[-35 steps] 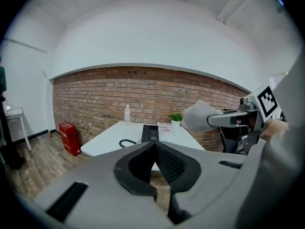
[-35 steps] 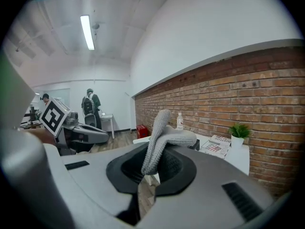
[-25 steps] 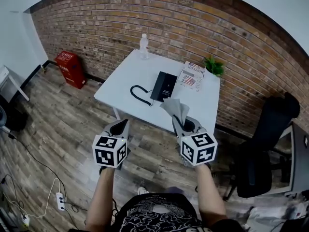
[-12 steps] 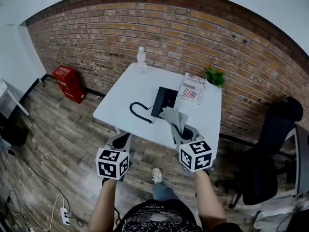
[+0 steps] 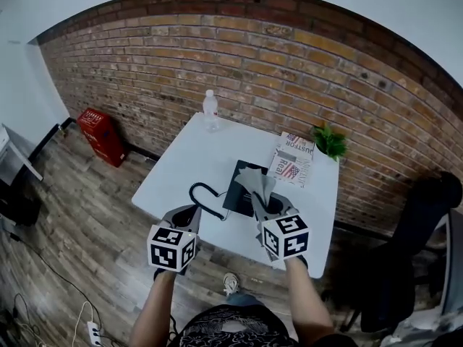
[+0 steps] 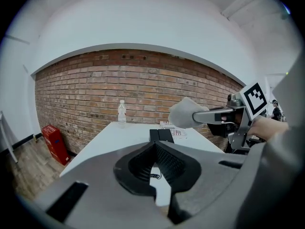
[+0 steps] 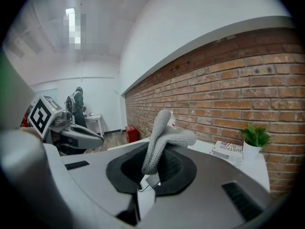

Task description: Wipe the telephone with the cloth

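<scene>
- Telephone (image 5: 241,186): black, lying flat on the white table (image 5: 195,157), about centre of frame in the head view. Its coiled cord (image 5: 205,197) loops off to its left, near the table's front edge.
- Cloth (image 5: 255,181): grey, pinched in the right gripper (image 5: 265,202). It sticks up out of the jaws with the top flopped over.
- In the head view the cloth overlaps the telephone's right side. The left gripper view shows it in the air, clear of the tabletop.
- Right gripper: jaws clamped on the cloth's lower end, just right of centre, at the table's front edge.
- Left gripper (image 5: 184,217): jaws closed tip to tip with nothing between them, lower left of centre, beside the cord.
- Other table items: clear bottle (image 5: 210,110) at the far edge, magazine (image 5: 293,161) just right of the telephone, small potted plant (image 5: 330,142) at the far right corner.
- Behind the table: brick wall (image 5: 217,56).
- On the floor: red box (image 5: 101,136) at left, black chair (image 5: 423,223) at the right edge.
</scene>
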### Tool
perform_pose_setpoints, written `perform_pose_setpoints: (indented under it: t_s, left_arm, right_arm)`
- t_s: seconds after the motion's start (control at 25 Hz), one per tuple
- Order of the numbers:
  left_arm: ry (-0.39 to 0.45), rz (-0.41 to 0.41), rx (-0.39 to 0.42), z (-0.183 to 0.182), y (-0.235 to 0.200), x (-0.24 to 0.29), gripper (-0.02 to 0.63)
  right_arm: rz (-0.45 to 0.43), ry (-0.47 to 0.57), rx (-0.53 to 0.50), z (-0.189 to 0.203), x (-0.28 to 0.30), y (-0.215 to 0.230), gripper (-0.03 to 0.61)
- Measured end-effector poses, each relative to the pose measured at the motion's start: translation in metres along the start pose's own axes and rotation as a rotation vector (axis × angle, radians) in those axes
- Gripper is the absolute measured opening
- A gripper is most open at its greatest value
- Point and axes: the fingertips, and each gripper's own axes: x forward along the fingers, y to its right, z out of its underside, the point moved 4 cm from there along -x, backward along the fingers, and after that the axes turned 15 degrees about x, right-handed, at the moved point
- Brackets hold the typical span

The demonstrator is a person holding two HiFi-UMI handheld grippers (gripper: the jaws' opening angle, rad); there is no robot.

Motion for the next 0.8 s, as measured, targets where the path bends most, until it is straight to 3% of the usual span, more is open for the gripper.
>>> perform_pose_setpoints:
  t_s: [0.44,0.8]
  left_arm:
    - [-0.044,-0.001,0.007,-0.022,-0.023,0.084,0.006]
    - [-0.098,0.017,-0.004,-0.017,-0.029,0.134,0.006]
  right_arm:
    - [-0.032,-0.038,-0.003,-0.026,0.072,0.059,0.011]
    - [-0.029,-0.092,-0.028,-0.028,0.117,0.095,0.011]
